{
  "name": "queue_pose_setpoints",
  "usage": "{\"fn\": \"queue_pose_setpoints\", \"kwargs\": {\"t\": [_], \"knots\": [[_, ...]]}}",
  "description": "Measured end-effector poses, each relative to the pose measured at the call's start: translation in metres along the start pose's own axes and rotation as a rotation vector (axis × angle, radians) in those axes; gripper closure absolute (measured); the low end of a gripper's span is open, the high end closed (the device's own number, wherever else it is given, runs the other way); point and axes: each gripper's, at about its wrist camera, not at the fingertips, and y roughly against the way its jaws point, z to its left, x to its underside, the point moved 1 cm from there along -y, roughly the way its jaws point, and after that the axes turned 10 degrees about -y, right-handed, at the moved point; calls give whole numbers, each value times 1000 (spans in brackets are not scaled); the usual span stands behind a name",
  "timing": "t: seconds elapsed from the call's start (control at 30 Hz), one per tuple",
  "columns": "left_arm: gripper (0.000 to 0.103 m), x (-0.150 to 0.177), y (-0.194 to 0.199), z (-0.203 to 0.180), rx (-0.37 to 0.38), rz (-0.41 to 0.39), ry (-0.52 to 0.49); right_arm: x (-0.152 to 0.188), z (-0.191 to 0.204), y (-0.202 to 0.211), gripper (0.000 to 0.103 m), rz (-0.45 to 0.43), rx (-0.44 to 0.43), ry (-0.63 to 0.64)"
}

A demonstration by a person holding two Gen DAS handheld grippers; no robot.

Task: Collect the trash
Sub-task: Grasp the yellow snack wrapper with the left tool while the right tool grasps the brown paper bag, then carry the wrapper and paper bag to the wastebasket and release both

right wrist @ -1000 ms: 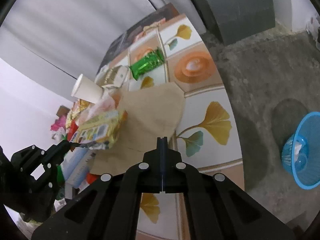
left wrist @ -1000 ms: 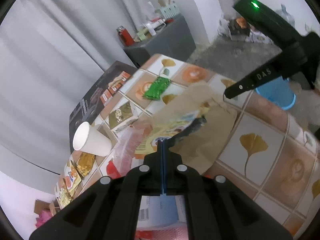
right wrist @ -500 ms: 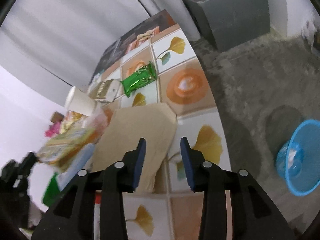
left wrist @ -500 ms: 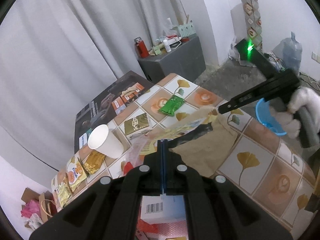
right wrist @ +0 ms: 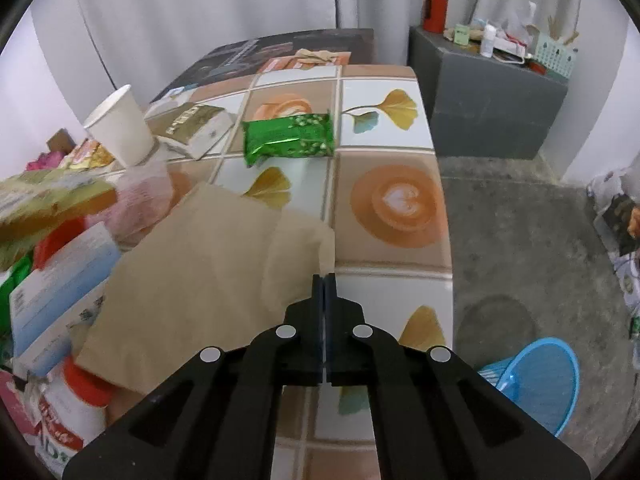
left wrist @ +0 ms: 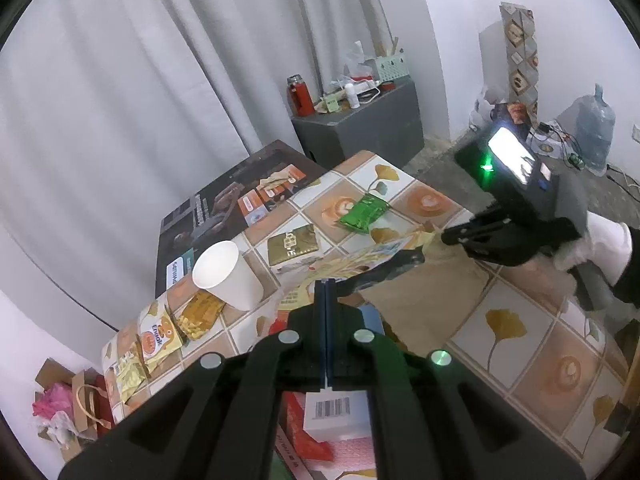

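My left gripper [left wrist: 326, 286] is shut on a yellow snack wrapper [left wrist: 360, 258] and holds it above the tiled table [left wrist: 520, 344]; the wrapper also shows at the left of the right wrist view [right wrist: 48, 204]. My right gripper [right wrist: 324, 280] is shut and empty above the edge of a brown paper bag [right wrist: 216, 264]; it shows at the right of the left wrist view [left wrist: 444, 236]. A green packet [right wrist: 290, 138], a white paper cup [right wrist: 120, 126] and a gold box [right wrist: 192, 124] lie on the table. A blue trash basket [right wrist: 536, 380] stands on the floor.
Boxes [right wrist: 60, 280], a white bottle with a red cap [right wrist: 68, 408] and several packets [left wrist: 152, 340] crowd the table's left side. A grey cabinet [right wrist: 488, 108] with clutter stands behind. A dark box [left wrist: 224, 208] leans at the table's far edge. A water jug [left wrist: 594, 128] stands at the right wall.
My left gripper rose and pulled back with the wrapper. My right gripper opened half a second ago and has shut again over the paper bag's edge.
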Motion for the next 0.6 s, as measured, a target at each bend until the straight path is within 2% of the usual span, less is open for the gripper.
{"fn": "queue_pose_setpoints", "kwargs": {"t": [0.37, 0.6], "knots": [[103, -1, 25, 5, -22, -35, 33, -3, 7, 91, 103, -139, -173, -74], [103, -5, 47, 2, -28, -67, 48, -6, 9, 150, 103, -244, -206, -73]]}}
